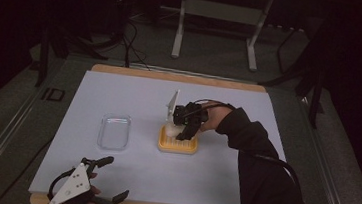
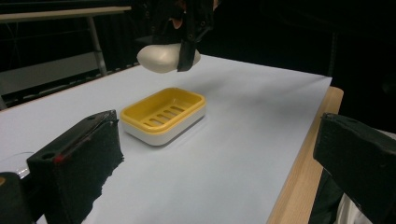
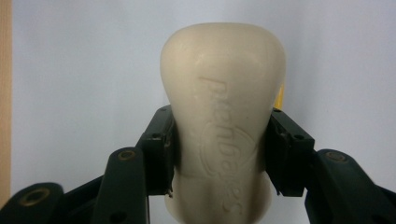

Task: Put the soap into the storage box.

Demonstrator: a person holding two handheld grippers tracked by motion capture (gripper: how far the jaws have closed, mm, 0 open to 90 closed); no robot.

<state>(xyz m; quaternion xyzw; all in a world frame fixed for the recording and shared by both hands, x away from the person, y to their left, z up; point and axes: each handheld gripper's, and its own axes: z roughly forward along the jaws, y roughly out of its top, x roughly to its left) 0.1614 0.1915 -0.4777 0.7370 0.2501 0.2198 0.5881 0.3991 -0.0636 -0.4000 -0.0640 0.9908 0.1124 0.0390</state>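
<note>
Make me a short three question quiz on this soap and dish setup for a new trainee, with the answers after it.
1. True or false: the soap bar rests in the yellow soap dish.
2. Which tool grips the soap? A) left tool B) right tool
3. Fill in: the clear lid lies on the table to the dish's ____ in the high view.

Key: 1. False, it is held above the dish. 2. B; the left one is open near the table's front edge. 3. left.

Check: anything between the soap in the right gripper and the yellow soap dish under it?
Nothing visible. The right gripper holds the soap in the air above the soap dish, whose slotted tray is bare. The clear lid lies off to the side, and the left gripper sits open near the table's front edge.
</note>
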